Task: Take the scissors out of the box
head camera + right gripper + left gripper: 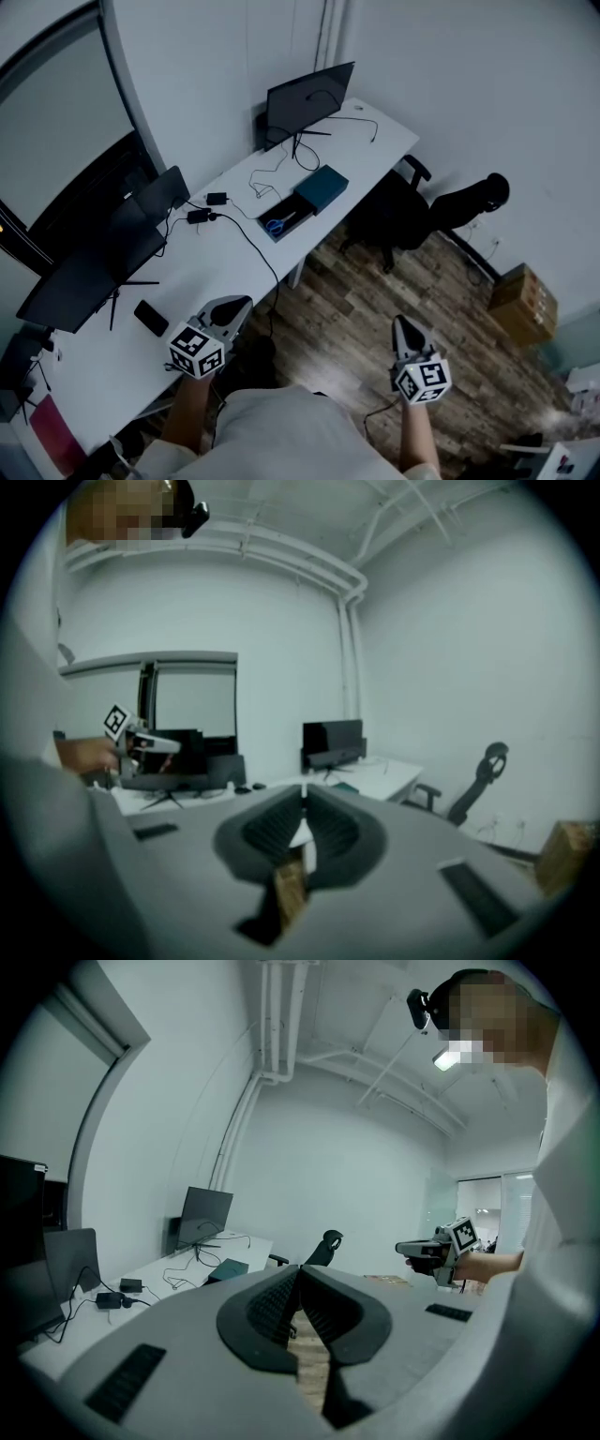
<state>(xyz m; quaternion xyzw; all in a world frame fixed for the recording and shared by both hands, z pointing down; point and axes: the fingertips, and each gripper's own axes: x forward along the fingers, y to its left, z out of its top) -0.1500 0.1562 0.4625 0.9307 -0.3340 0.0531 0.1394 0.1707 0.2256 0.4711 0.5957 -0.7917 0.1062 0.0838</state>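
Observation:
The open box (291,217) lies far off on the white table (187,281), its teal lid (322,187) resting beside it. Blue-handled scissors (275,226) lie inside the box. Both grippers are near my body and well short of the box. My left gripper (246,302) is over the table's near edge, jaws shut and empty. Over the wooden floor, my right gripper (400,322) also has its jaws together with nothing between them. The teal lid (228,1268) shows small in the left gripper view and again, as the teal lid (343,786), in the right gripper view.
A monitor (309,94) stands at the table's far end and two dark screens (112,253) at the left. Cables and a power adapter (200,216) trail across the top, and a phone (150,318) lies near me. An office chair (422,211) and a cardboard box (523,302) stand on the floor.

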